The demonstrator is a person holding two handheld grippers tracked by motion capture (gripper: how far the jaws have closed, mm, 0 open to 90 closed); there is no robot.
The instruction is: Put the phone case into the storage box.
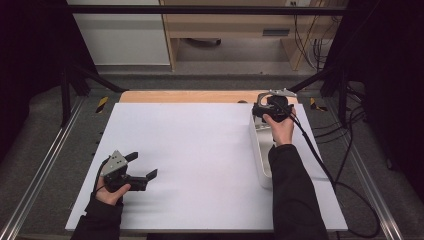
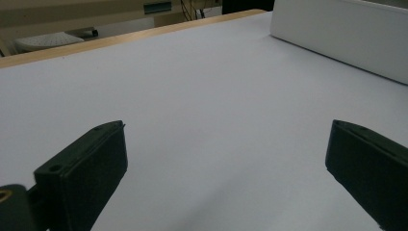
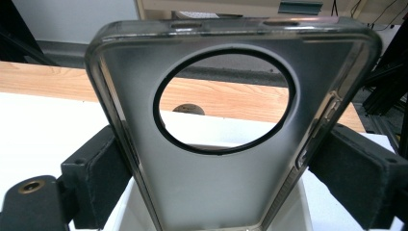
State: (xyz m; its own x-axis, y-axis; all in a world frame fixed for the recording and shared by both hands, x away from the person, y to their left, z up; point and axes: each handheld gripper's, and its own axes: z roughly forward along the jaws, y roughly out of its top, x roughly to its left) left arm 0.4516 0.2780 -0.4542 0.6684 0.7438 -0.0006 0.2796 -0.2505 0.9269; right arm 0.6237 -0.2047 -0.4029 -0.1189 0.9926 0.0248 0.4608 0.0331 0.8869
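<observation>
Jaws of left gripper (image 1: 141,166) spread wide, nothing held between, bare white table sheet (image 2: 202,96) beneath. Jaws of right gripper (image 3: 221,178) clamped on side edges of one clear phone case (image 3: 221,115), held upright above one white tray (image 1: 261,150). One round camera cutout counted in case. Beyond jaws, wooden table edge (image 3: 62,82).

Phone case (image 3: 226,144) bottom cut off by frame edge (tray (image 1: 260,155) partly behind sleeve).
</observation>
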